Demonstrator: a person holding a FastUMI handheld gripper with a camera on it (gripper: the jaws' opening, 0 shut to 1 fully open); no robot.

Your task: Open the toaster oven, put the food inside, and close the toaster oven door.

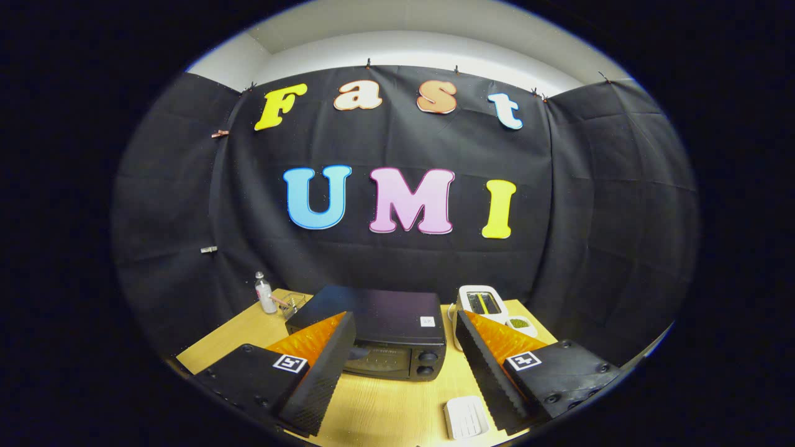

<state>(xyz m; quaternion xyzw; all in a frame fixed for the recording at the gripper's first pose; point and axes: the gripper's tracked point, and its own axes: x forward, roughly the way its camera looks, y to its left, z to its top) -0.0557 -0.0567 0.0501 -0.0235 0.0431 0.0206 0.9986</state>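
Wooden worktop (385,403): black oven (379,338) shut, just ahead of the fingers (404,397), which are spread, holding nothing; white tray (464,417) between them.

The toaster oven (385,332) is showing a matt dark metal top and a glossy front. Under it, the table (385,410) is looking like smooth pale wood. Behind the oven, cloth wall (590,217) is hanging matt and creased.
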